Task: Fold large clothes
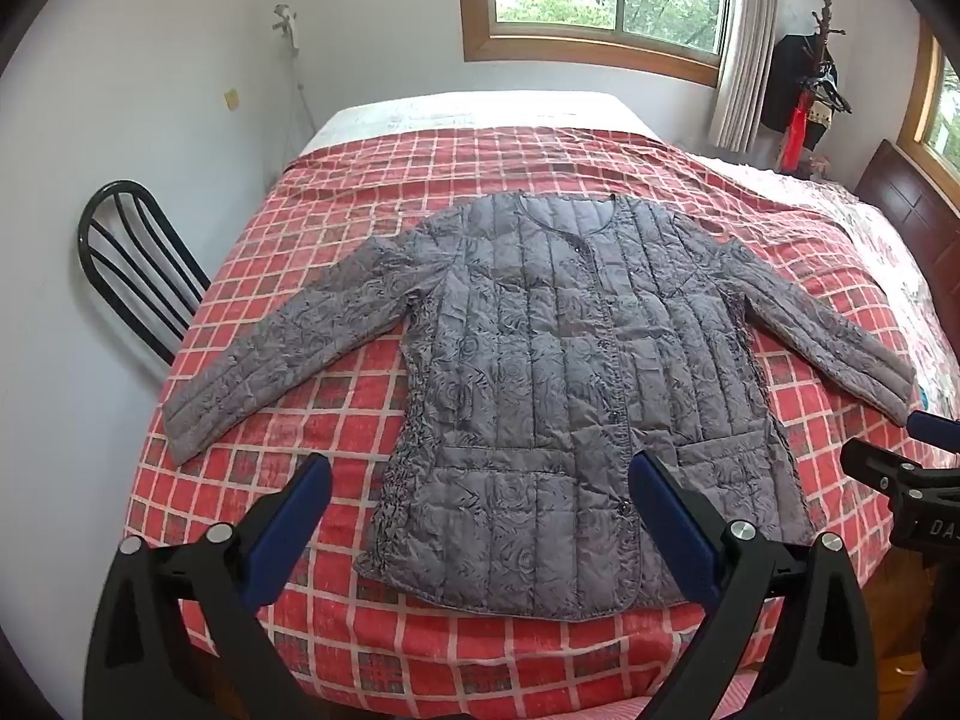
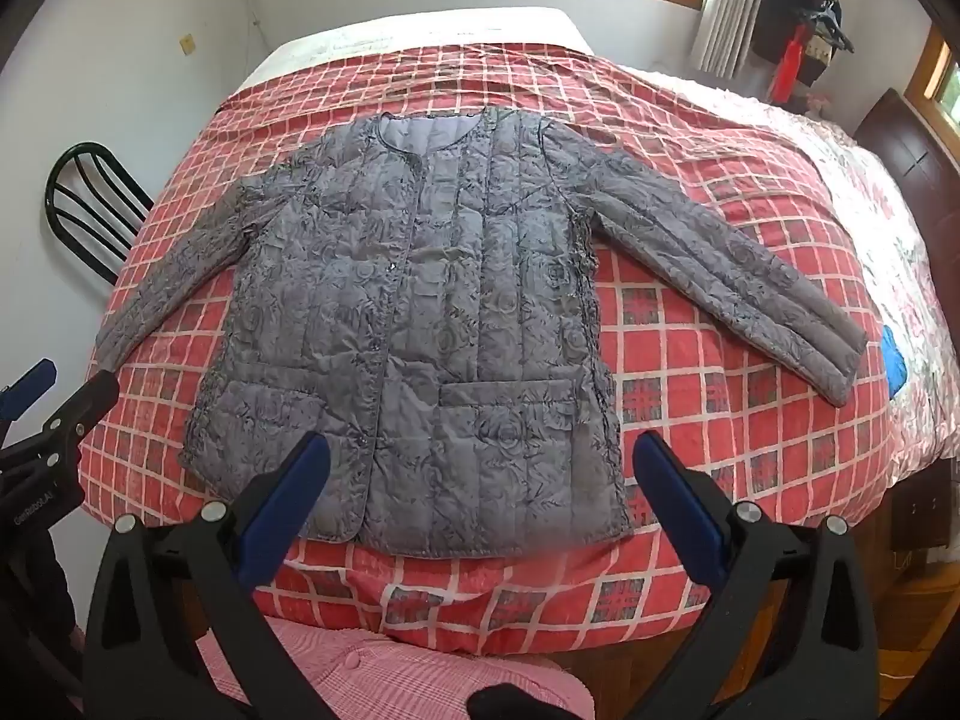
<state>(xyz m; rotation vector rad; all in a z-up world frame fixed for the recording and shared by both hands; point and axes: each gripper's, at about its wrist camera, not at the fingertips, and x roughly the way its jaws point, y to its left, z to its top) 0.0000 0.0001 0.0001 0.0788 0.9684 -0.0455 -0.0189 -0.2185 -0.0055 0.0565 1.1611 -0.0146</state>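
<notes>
I see the jacket (image 1: 576,372) as quilted grey cloth with a faint sheen and a rose print, puckered along the side seams. Bedspread (image 1: 336,240): matt woven checked cloth. My left gripper (image 1: 480,498): matt black plastic, blue rubbery pads (image 1: 672,516), bright metal pins. Chair (image 1: 129,258): glossy black metal. Window frame (image 1: 594,54): varnished wood.

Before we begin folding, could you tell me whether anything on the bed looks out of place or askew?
Nothing stands out. The grey quilted jacket lies flat, front up and buttoned, sleeves spread, on the red checked bedspread. A small blue object lies beyond one cuff; what it is I cannot tell.
</notes>
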